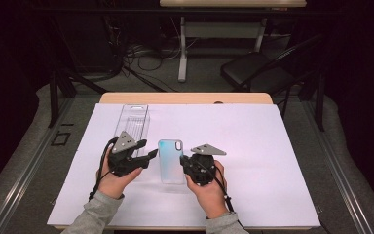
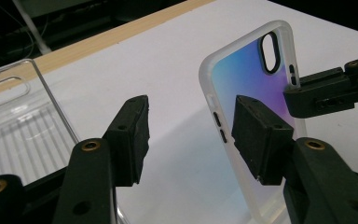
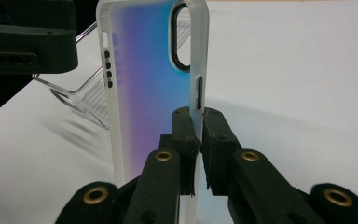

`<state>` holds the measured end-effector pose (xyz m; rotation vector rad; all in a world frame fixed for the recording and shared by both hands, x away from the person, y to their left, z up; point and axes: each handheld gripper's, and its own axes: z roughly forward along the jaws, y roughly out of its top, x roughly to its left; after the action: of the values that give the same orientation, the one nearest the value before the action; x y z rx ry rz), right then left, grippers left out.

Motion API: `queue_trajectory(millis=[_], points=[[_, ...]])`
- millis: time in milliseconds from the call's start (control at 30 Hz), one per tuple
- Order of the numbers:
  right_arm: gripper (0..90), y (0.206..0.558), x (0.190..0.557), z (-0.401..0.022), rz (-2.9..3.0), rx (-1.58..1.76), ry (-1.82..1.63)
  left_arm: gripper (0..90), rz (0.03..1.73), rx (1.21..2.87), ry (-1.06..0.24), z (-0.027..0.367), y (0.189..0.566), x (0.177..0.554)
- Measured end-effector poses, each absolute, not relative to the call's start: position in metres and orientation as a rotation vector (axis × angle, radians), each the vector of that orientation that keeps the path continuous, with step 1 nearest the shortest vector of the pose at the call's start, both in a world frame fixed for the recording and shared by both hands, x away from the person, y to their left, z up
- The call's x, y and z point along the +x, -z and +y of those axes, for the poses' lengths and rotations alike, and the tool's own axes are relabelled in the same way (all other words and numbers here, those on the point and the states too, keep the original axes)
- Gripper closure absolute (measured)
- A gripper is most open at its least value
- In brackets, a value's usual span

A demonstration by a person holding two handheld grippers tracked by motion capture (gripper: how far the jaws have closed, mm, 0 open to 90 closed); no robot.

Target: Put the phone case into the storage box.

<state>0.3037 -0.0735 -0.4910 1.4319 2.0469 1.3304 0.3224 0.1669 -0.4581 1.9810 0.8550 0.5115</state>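
Three cameras: one up high, two riding low on the grippers

The high view looks forward and down from far off and takes in the whole white-covered table (image 1: 272, 146). The left gripper view sits very near, low over the table, and looks along its own black jaws. The right gripper view is just as near and low. All three share the see-through phone case with the blue and purple back (image 1: 171, 161) (image 2: 247, 74) (image 3: 149, 74) and the clear plastic ribbed tray (image 1: 132, 122) (image 2: 18, 126) (image 3: 88, 100).
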Motion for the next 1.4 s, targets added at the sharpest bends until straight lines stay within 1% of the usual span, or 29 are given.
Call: queue_trajectory(millis=[300, 833, 1400], points=[[84.5, 0.491, 0.302, -0.071, 2.055, 1.42, -1.318, 45.7, 0.818, 2.037, -0.656, 0.164, 0.454, 0.318], [84.5, 0.491, 0.297, -0.065, 2.065, 1.381, -1.299, 45.7, 0.754, 2.107, -0.783, 0.152, 0.45, 0.309], [84.5, 0.492, 0.294, -0.059, 2.1, 1.355, -1.274, 59.9, 0.705, 2.173, -0.794, 0.146, 0.453, 0.307]])
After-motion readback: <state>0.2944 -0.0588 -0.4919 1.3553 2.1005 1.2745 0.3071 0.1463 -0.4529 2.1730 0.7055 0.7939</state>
